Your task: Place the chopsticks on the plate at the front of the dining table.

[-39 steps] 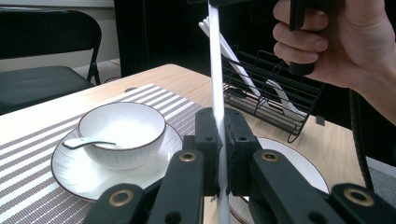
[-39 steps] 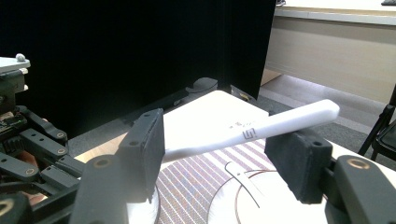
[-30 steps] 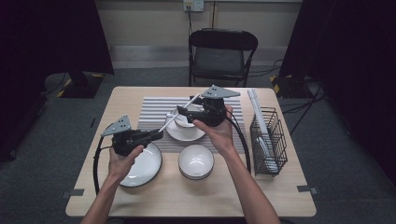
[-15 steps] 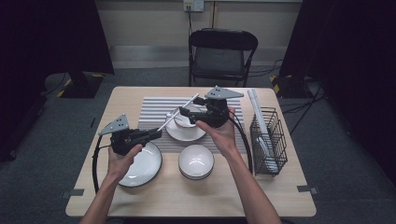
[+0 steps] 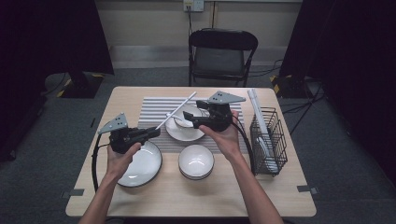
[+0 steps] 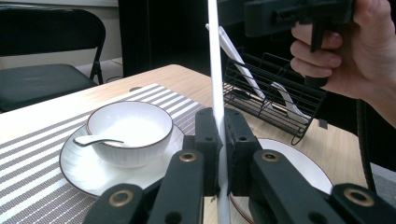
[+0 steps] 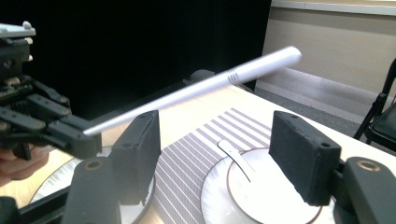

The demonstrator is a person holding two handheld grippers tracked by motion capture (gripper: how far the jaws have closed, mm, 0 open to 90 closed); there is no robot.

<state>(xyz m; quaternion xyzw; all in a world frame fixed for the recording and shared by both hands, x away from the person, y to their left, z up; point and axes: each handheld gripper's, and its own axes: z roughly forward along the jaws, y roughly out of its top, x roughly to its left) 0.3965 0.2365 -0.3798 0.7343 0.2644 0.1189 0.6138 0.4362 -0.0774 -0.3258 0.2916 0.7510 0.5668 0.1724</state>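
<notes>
My left gripper [image 5: 150, 133] is shut on the lower end of a long white stick [image 5: 176, 111], which slants up and right over the striped mat [image 5: 154, 108]. In the left gripper view, the stick [image 6: 215, 70] rises straight up from between the closed jaws. My right gripper [image 5: 189, 115] hovers open over a white bowl [image 5: 187, 117] that sits on a saucer [image 5: 184, 134]. In the right gripper view, the stick [image 7: 210, 83] crosses beyond the spread pads [image 7: 140, 154], untouched. A white spoon [image 6: 95, 140] lies in the bowl [image 6: 128, 133].
A large white plate [image 5: 140, 165] lies under my left hand, with a second white bowl [image 5: 196, 161] to its right. A black wire basket [image 5: 268, 140] holding white utensils stands at the table's right edge. A folding chair [image 5: 222, 53] is behind the table.
My right gripper has drifted slightly right and toward me. The left gripper and the stick have stayed put.
</notes>
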